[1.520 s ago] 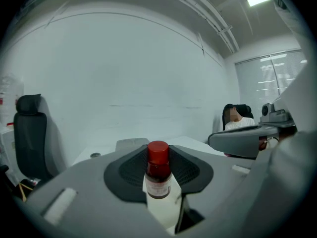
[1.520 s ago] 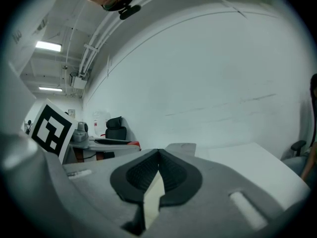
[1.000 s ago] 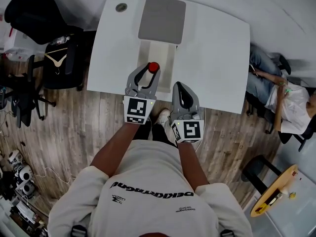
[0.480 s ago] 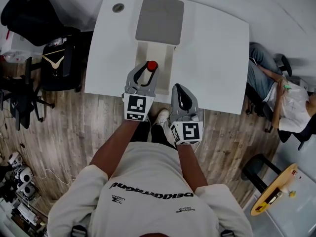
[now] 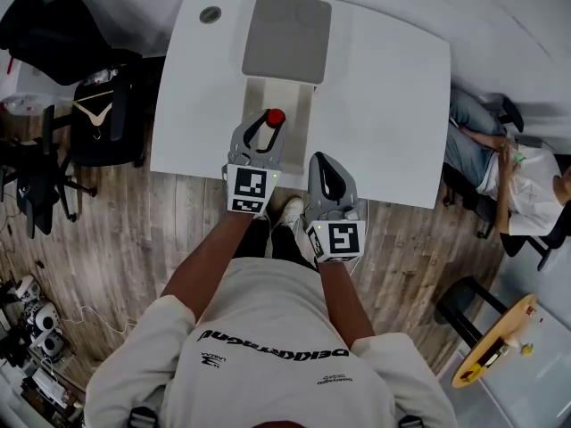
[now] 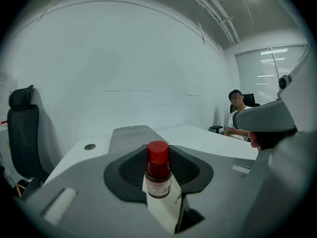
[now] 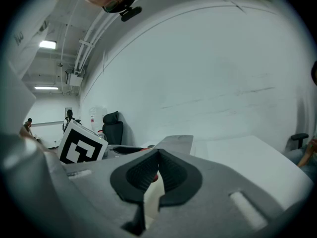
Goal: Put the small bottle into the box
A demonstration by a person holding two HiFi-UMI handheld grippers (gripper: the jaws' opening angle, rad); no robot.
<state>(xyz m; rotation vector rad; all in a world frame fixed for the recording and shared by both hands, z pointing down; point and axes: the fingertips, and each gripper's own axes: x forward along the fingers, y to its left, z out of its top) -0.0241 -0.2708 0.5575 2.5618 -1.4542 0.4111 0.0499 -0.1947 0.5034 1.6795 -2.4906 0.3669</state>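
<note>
The small bottle (image 5: 276, 117), brown with a red cap, stands upright between the jaws of my left gripper (image 5: 268, 126), which is shut on it. It hangs over the near end of the open cream box (image 5: 302, 105) on the white table (image 5: 384, 87). The box's grey lid (image 5: 286, 38) lies open at the far end. In the left gripper view the bottle (image 6: 158, 175) is pinched between the dark pads (image 6: 130, 171), with the box's inside just below. My right gripper (image 5: 324, 160) is shut and empty, to the right of the box near the table's front edge.
A round grommet (image 5: 211, 14) sits at the table's far left corner. Black office chairs (image 5: 107, 105) stand to the left of the table. A seated person (image 5: 500, 159) is at the right, and a small round yellow table (image 5: 495, 341) stands at the lower right.
My left gripper has sunk a little towards the box with the bottle in it. The right gripper has stayed where it was.
</note>
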